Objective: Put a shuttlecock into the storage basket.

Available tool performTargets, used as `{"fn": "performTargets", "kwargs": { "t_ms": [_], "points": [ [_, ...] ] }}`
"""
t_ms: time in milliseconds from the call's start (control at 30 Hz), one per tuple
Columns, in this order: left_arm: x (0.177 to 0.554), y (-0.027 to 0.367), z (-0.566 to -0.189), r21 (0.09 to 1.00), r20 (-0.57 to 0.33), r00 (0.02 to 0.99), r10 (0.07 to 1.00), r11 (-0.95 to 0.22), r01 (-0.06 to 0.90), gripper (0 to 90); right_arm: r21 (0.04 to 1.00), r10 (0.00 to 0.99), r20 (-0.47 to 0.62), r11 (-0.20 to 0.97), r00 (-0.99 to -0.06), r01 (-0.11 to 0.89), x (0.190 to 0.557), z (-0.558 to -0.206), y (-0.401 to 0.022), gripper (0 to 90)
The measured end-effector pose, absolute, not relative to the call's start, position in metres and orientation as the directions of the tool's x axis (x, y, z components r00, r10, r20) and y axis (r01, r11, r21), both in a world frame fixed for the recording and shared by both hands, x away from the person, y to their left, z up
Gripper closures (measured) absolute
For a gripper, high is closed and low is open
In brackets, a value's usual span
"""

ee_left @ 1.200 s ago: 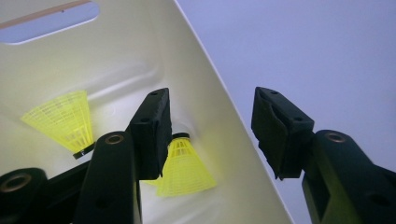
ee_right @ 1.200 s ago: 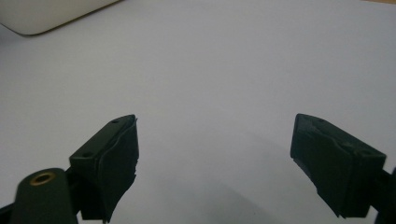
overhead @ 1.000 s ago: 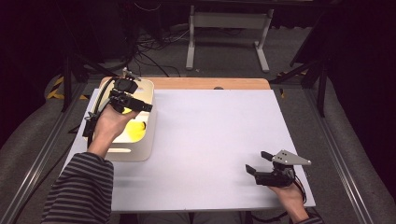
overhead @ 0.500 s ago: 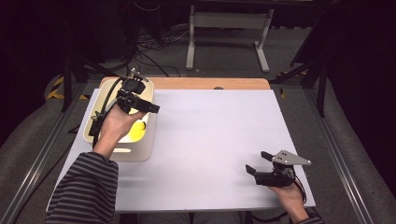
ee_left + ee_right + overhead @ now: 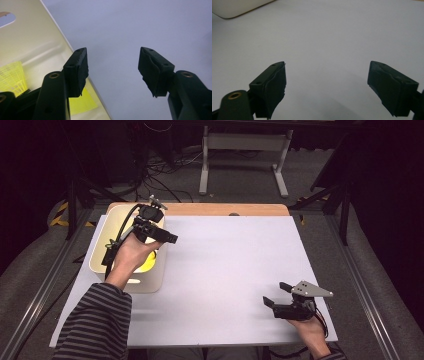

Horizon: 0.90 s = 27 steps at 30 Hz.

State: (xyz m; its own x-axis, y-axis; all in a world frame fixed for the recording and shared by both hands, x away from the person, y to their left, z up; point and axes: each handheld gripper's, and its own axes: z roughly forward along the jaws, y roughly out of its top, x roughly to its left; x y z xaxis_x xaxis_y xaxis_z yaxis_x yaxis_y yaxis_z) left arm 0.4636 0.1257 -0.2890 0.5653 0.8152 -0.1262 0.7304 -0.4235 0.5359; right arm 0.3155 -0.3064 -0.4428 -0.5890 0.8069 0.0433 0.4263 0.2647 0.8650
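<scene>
over the cream bin [image 5: 150, 285], the left gripper [image 5: 170, 239] has just spread empty; yellow shuttlecock [image 5: 12, 76] dropped inside; right gripper [image 5: 274, 296] gapes idle.

High view overhead facing forward-down, two tongs views close over table [image 5: 235, 270], sharing bin [image 5: 150, 285]

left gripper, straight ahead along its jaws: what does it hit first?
Likely the bare white table top: the left gripper, jaws open and empty, points just past the cream bin's rim. Depth is hard to judge.
</scene>
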Motion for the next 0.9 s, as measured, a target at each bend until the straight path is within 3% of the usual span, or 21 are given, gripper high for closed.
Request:
{"fn": "performTargets", "kwargs": {
  "t_ms": [900],
  "points": [
    [0.458,0.091,-0.302,0.499,-0.124,0.601,0.789,-0.474,0.725,34.4,0.865,0.805,0.044,0.266,-0.591,0.426,0.316,-0.443,-0.306,16.1]
  ]
}}
